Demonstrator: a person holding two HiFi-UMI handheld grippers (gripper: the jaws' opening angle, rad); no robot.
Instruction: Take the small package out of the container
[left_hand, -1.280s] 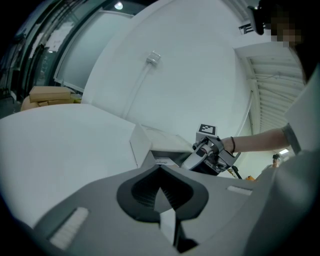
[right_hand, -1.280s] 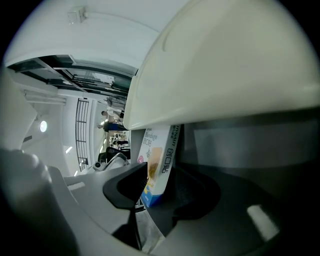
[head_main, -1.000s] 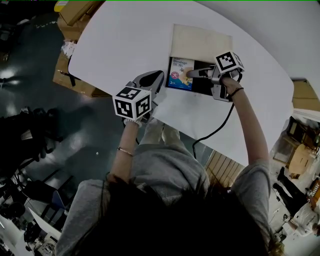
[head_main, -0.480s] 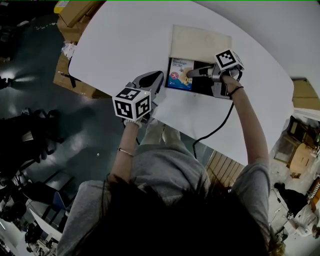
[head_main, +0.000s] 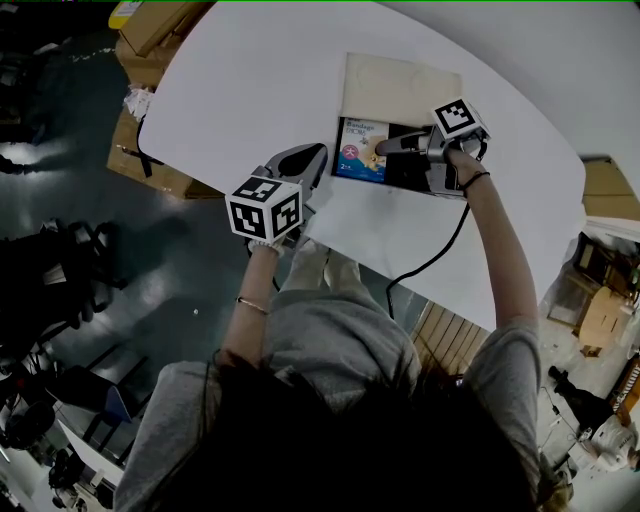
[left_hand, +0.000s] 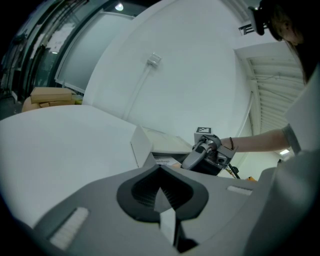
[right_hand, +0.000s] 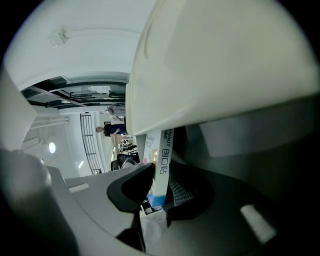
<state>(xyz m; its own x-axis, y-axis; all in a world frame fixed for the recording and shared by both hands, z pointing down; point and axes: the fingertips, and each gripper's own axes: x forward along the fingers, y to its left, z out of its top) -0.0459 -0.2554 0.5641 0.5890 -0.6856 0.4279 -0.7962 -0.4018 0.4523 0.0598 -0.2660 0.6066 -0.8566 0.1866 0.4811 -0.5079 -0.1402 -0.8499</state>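
1. Small package (head_main: 360, 160): it is inside the container (head_main: 405, 180), in the part nearer the person's left. Its printed face shows to the head view, so it has not yet been taken out.
2. The container stands on the white worktop (head_main: 250, 90) with its pale lid (head_main: 400, 85) folded back flat behind it. This leaves the inside open from above and from the person's side.
3. The right hand-held gripper (head_main: 380, 147) reaches down into the container from the right. Its jaws have just been closing, and its own view shows the package's thin edge standing between them with a pad against each face. I read that as a grip on the package.
4. Taking the edge rather than the broad face looks deliberate, because the package is too wide to span and the edge is the only part the jaws can pinch.
5. The left hand-held gripper (head_main: 318, 152) rests at the near side of the worktop, close to the container's left corner but not touching it. Its jaws are together with nothing in them. It seems parked there to keep clear of the lift, and near enough to steady the container if it drags.
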